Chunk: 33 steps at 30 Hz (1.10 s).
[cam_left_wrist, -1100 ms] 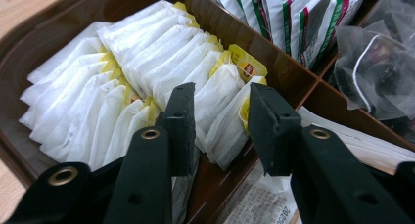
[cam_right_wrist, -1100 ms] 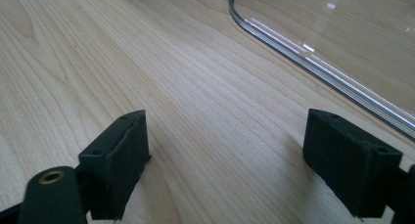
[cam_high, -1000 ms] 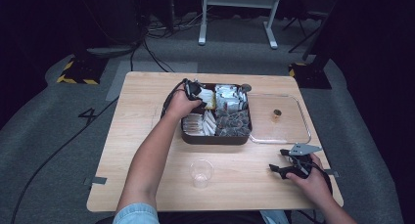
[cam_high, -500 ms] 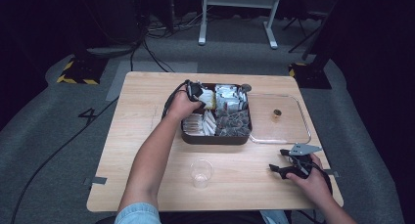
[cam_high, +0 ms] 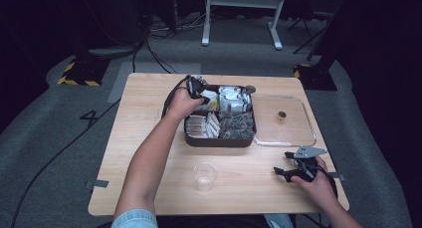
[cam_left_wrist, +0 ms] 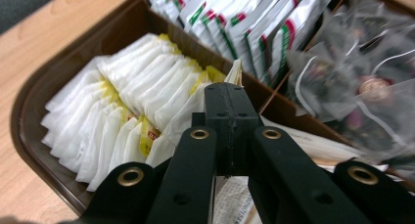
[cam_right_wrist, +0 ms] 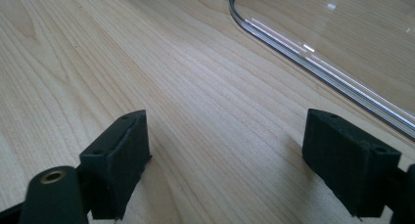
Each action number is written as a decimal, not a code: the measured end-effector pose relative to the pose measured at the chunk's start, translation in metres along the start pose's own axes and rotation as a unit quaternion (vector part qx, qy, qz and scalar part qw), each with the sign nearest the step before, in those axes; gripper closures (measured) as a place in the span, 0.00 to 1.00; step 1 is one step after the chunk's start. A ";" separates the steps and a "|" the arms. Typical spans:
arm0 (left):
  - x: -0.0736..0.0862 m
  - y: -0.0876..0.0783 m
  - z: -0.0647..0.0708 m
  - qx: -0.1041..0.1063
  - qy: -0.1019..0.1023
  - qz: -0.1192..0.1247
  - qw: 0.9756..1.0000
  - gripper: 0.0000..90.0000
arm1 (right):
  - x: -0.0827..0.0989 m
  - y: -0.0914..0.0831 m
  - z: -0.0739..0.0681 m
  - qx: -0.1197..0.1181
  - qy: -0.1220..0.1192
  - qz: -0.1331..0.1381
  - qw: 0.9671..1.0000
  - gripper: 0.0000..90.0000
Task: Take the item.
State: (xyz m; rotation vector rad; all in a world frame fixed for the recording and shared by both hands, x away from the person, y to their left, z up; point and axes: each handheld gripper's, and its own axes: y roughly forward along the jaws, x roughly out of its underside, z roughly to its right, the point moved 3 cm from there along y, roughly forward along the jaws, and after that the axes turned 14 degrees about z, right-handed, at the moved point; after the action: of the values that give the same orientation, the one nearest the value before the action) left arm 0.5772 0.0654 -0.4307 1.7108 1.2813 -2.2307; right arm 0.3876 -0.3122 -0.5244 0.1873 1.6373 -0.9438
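Left gripper view showed my left gripper pinching a white sachet in the tray; right gripper gaped wide.

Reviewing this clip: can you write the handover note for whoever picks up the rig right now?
Left tongs: shut on a white sachet with a yellow label, at the tray's back-left compartment.
Right tongs: open, holding nothing, resting on the table beside the clear lid.
Things: the lid is off and lies flat right of the tray. A clear cup stands in front of the tray and looks empty.
Done: lid removed, sachet gripped.
Left: lift the sachet clear of its neighbours, then probably carry it to the cup.
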 end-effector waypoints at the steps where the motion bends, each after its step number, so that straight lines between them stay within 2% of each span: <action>1: -0.002 -0.002 0.001 -0.001 0.002 0.001 1.000 1.00 | 0.000 0.000 0.000 0.000 0.000 0.000 1.000 0.20; 10: -0.019 -0.025 0.012 0.007 0.007 0.027 1.000 1.00 | 0.000 0.000 0.000 0.000 -0.001 0.000 1.000 0.20; 11: -0.021 -0.029 0.014 0.007 0.013 0.027 1.000 1.00 | 0.000 0.000 0.000 0.000 0.000 0.000 1.000 0.20; 15: -0.027 -0.043 0.023 0.012 0.018 0.037 0.999 1.00 | 0.000 0.000 0.000 0.000 0.000 0.000 1.000 0.20; 22: -0.030 -0.073 0.054 0.016 0.040 0.045 0.998 1.00 | 0.000 0.000 0.000 0.000 -0.001 0.000 1.000 0.20; 27: -0.030 -0.091 0.071 0.025 0.035 0.055 0.998 1.00 | 0.000 0.000 0.000 0.000 -0.001 0.000 1.000 0.20; 33: -0.027 -0.113 0.093 0.036 0.042 0.070 0.996 1.00 | 0.000 0.000 0.000 0.002 0.000 0.000 1.000 0.20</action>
State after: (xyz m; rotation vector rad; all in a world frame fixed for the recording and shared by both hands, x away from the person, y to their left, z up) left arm 0.4593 0.0698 -0.3405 1.8737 1.0705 -2.1723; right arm 0.3874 -0.3119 -0.5244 0.1892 1.6359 -0.9470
